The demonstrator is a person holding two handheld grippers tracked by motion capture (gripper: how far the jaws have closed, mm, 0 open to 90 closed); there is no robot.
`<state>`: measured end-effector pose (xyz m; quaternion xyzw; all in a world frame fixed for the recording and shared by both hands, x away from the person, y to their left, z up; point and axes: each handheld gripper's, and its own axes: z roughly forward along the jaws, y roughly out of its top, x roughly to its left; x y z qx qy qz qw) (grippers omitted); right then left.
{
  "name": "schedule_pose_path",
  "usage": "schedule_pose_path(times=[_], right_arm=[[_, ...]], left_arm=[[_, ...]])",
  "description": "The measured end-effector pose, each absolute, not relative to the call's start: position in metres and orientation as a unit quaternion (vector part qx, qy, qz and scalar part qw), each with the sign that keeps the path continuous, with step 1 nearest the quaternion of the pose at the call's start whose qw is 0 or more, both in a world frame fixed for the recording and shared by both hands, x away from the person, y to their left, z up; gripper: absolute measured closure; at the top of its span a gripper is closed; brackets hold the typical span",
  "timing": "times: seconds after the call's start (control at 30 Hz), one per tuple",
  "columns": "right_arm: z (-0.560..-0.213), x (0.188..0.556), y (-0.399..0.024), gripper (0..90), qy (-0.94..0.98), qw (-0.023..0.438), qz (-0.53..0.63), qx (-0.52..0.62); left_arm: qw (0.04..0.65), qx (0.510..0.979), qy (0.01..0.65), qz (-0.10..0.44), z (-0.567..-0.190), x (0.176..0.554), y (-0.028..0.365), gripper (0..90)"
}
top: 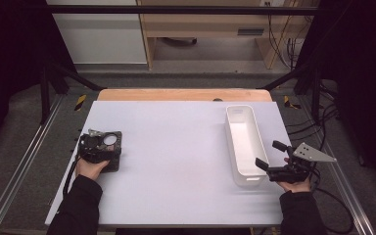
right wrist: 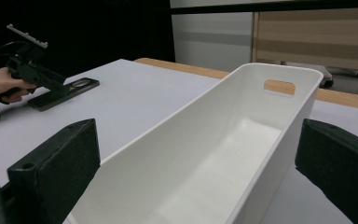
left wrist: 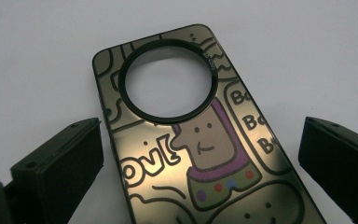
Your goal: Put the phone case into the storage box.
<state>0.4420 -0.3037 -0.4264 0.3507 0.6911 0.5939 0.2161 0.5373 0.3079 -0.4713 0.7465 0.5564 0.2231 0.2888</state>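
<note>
A dark phone case (top: 116, 147) with cartoon drawings and a round camera hole lies flat on the white table (top: 176, 152) at the left. My left gripper (top: 99, 148) hovers over it, held by a hand. In the left gripper view the case (left wrist: 214, 154) lies between the two black jaws of the left gripper (left wrist: 200, 126), which is open and not touching it. A long white bin (top: 231, 142) stands empty at the right. Beside its near end my right gripper (top: 270, 154) is open; in its own view the right gripper (right wrist: 196, 126) straddles the bin (right wrist: 191, 140).
In the right gripper view the other hand with the left gripper (right wrist: 32, 70) and the case (right wrist: 65, 93) appear far left. A wooden strip (top: 183, 94) edges the table's far side. Metal rails and cables run along both sides of the table.
</note>
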Motion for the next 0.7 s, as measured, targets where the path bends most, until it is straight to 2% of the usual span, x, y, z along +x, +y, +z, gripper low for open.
schedule_pose_path(times=[0.7], right_arm=[[-0.4263,0.4420,-0.3042,0.2,0.691,0.217,0.594,0.350]], left_arm=[[0.275,0.741,0.574,0.214,-0.4779,0.5417,0.3048,1.2]])
